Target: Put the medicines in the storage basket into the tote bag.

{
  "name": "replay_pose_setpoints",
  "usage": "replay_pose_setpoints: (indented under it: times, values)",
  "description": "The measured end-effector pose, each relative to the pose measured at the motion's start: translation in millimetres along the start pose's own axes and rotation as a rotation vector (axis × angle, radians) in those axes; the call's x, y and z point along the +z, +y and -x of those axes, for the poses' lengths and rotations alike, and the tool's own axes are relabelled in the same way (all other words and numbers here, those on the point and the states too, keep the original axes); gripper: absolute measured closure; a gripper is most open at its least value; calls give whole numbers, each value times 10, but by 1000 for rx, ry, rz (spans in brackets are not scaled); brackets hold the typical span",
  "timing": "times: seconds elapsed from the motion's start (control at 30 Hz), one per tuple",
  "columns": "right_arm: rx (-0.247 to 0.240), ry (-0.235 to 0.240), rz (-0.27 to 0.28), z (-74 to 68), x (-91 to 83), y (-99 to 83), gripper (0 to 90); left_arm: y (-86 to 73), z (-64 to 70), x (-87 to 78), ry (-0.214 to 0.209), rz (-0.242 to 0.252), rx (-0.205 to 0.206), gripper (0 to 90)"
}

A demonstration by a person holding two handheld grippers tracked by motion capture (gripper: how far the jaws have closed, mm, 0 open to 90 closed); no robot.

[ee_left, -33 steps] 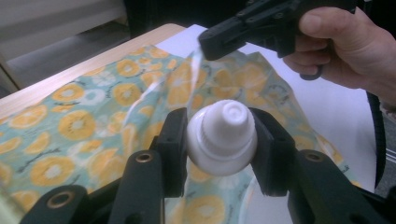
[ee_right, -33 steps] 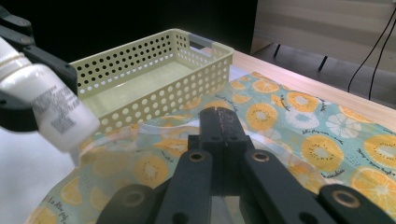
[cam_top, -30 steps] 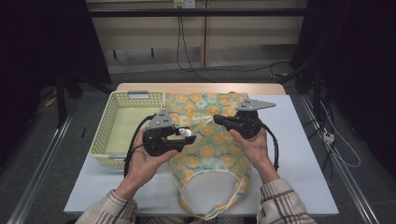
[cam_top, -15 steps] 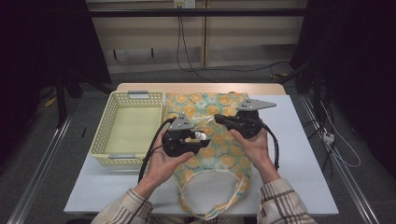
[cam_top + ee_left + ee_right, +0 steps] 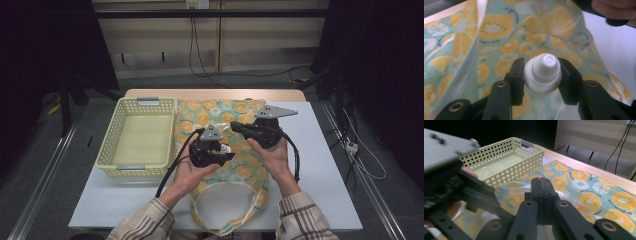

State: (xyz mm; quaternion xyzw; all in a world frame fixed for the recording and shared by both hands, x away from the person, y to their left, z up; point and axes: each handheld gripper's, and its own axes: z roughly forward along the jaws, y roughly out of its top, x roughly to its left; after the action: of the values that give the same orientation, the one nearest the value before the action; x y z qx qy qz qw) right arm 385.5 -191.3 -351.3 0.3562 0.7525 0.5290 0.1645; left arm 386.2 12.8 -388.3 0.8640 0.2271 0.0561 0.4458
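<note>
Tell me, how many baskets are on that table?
1. The yellow basket sits on the table's left side, beside the fruit-print bag; nothing seems hidden.

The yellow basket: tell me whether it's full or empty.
Empty. The yellow basket shows a bare floor in the high view, and the right gripper view shows nothing inside it. The white cap sits clamped in the left tool, over the bag.
</note>
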Motion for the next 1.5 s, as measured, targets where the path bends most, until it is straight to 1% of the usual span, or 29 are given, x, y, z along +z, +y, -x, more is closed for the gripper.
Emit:
replay_pose_setpoints:
  times: [0.03, 0.07, 0.13, 0.17, 0.23, 0.3, 0.4, 0.47, 0.5, 0.53, 0.57, 0.63, 0.7, 0.77, 0.8, 0.87, 0.9, 0.97, 1.0, 1.03, 1.07, 1.1, 1.13, 1.2, 1.27, 1.33, 1.43, 1.5]
  values:
    - [-1, -2, -1, 1, -4, 1, 900, -13, -24, 44, 3, -3, -13, 602]
    - [1, -2, 1, 2, -6, 1, 900, -23, -48, 77, 6, -15, -17, 602]
    - [2, -4, -2, 3, -11, -3, 900, -41, -86, 154, 15, -26, -13, 602]
    - [3, -5, -2, 4, -13, -4, 900, -54, -113, 193, 17, -22, -13, 602]
    - [6, -4, -3, 12, -12, -9, 900, -71, -161, 254, 31, -26, -27, 602]
    - [4, -5, -8, 19, -9, -17, 900, -80, -192, 296, 46, -28, -29, 602]
    - [9, -5, -13, 30, 2, -33, 900, -98, -225, 356, 48, -63, -37, 601]
    - [8, -4, -14, 33, 16, -42, 900, -119, -241, 405, 66, -63, -35, 601]
    - [9, -3, -18, 33, 18, -44, 900, -129, -252, 425, 70, -72, -39, 601]
    - [9, -2, -18, 33, 21, -47, 900, -140, -264, 446, 87, -82, -42, 601]
    - [8, -2, -19, 34, 25, -50, 900, -157, -287, 471, 76, -85, -51, 600]
    - [10, 0, -22, 37, 30, -56, 900, -182, -318, 511, 78, -96, -62, 600]
    - [11, 0, -23, 40, 38, -61, 900, -196, -335, 539, 84, -103, -63, 600]
    - [10, -1, -26, 47, 44, -67, 900, -210, -347, 565, 75, -105, -71, 600]
    - [12, 0, -27, 52, 47, -71, 900, -217, -350, 575, 78, -110, -71, 599]
    - [12, -2, -28, 58, 50, -80, 900, -225, -358, 581, 68, -104, -78, 587]
    - [13, -2, -30, 59, 50, -82, 900, -225, -360, 580, 71, -99, -82, 556]
    - [13, -1, -29, 60, 50, -84, 900, -211, -344, 559, 78, -101, -77, 453]
    - [12, -2, -28, 59, 49, -83, 900, -206, -339, 547, 65, -93, -77, 426]
    - [13, -2, -26, 58, 47, -80, 900, -200, -334, 532, 69, -91, -73, 406]
    - [14, -1, -24, 59, 43, -78, 900, -196, -329, 522, 70, -83, -79, 382]
    - [14, 0, -22, 62, 40, -77, 900, -195, -322, 518, 66, -72, -93, 352]
    - [15, 0, -22, 65, 36, -77, 900, -192, -308, 515, 66, -74, -100, 324]
    - [13, -2, -20, 73, 29, -79, 900, -182, -270, 507, 60, -81, -80, 269]
    - [17, -5, -18, 78, 18, -78, 900, -174, -242, 488, 55, -85, -63, 235]
    - [19, -5, -17, 83, 16, -80, 900, -165, -232, 460, 33, -84, -71, 213]
    - [19, -3, -21, 85, 26, -88, 900, -151, -205, 394, 36, -84, -51, 192]
    - [16, -2, -24, 82, 34, -93, 900, -148, -195, 342, 34, -67, -47, 172]
